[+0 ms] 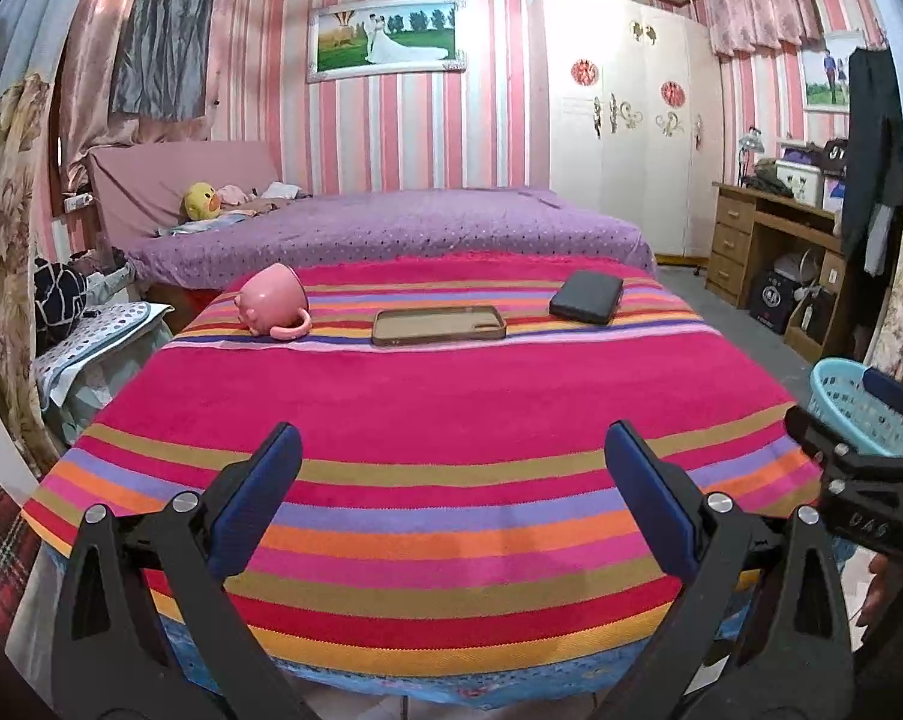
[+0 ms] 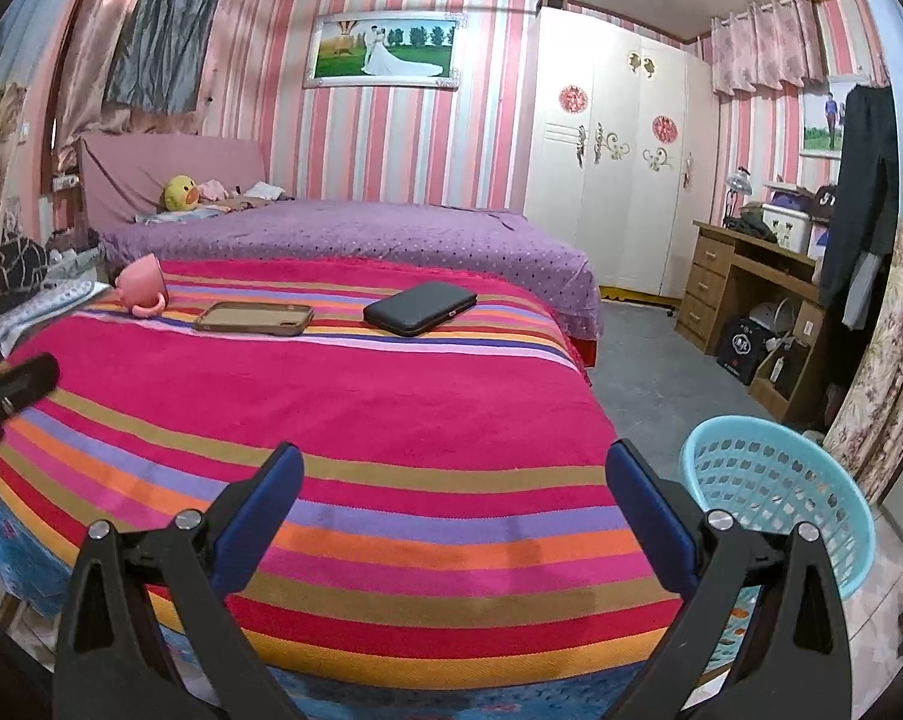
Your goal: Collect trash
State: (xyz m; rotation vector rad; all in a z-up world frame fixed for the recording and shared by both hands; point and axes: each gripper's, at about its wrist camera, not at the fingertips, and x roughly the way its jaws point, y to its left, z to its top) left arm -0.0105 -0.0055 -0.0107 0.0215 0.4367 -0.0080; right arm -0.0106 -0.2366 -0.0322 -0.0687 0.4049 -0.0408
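A striped pink cloth [image 1: 439, 396] [image 2: 331, 396] covers the table in front of me. At its far side lie a pink mug [image 1: 271, 303] [image 2: 142, 286] tipped on its side, a brown phone case [image 1: 438, 325] [image 2: 253, 319] and a black wallet-like case [image 1: 586, 297] [image 2: 420, 307]. A light blue mesh basket [image 2: 778, 495] [image 1: 853, 405] stands on the floor by the table's right corner. My left gripper [image 1: 454, 453] is open over the near edge with nothing between its fingers. My right gripper [image 2: 454, 468] is open too, with the basket just right of it.
A purple bed [image 1: 391, 228] with a yellow duck toy [image 1: 201, 201] lies beyond the table. A white wardrobe [image 1: 631, 120] and a wooden desk [image 2: 745, 288] line the right wall. Grey floor [image 2: 649, 372] runs between table and desk. A stool with patterned cloth [image 1: 100, 330] stands at left.
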